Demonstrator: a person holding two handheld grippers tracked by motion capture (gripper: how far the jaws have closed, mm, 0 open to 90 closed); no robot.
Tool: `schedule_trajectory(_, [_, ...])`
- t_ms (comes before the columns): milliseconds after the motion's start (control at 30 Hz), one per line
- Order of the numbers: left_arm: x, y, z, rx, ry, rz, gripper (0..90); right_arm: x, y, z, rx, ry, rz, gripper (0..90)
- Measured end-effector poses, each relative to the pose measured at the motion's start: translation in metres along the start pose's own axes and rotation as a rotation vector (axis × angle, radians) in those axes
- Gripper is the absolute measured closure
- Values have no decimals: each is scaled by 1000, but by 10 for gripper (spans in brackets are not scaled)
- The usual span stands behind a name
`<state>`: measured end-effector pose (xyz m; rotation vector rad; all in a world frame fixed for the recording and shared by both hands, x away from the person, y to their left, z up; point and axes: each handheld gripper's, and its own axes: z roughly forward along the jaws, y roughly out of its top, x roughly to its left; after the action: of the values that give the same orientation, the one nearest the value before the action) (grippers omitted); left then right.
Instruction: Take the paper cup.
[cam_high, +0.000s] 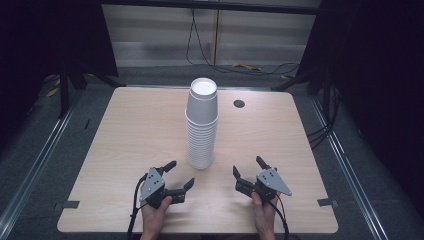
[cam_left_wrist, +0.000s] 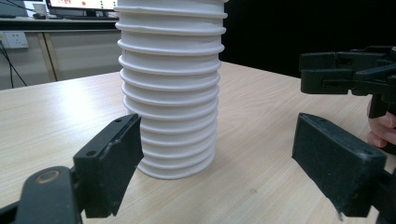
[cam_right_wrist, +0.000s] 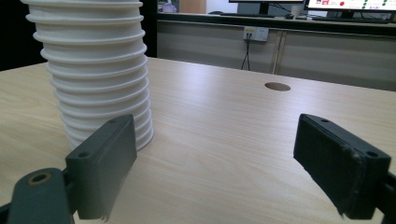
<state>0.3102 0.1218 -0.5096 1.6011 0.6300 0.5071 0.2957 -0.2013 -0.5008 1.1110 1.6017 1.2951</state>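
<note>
The right gripper (cam_right_wrist: 212, 168), fingers (cam_right_wrist: 105, 163) spread, faces the cup stack (cam_right_wrist: 95, 70) on the table (cam_right_wrist: 224, 140).

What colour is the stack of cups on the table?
White; the stack of cups shows best in the high view.

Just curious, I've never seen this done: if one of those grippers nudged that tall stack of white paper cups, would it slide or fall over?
The stack of paper cups is tall on a narrow base, so a high push would probably tip it. It likely weighs little, so a low nudge may slide it across the smooth wooden table. The thin walls would probably dent under a hard squeeze.
</note>
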Motion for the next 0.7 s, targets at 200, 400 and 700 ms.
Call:
schedule_trajectory(200, [-1,0,1,1,-4,-22,159,-2,2,4,43,17,24,131])
schedule_trajectory(400, [-2,0,1,-2,-5,-33,159,0,2,5,59,30,4,131])
schedule_trajectory(700, [-2,0,2,8,-9,-30,159,-2,3,6,84,114,41,133])
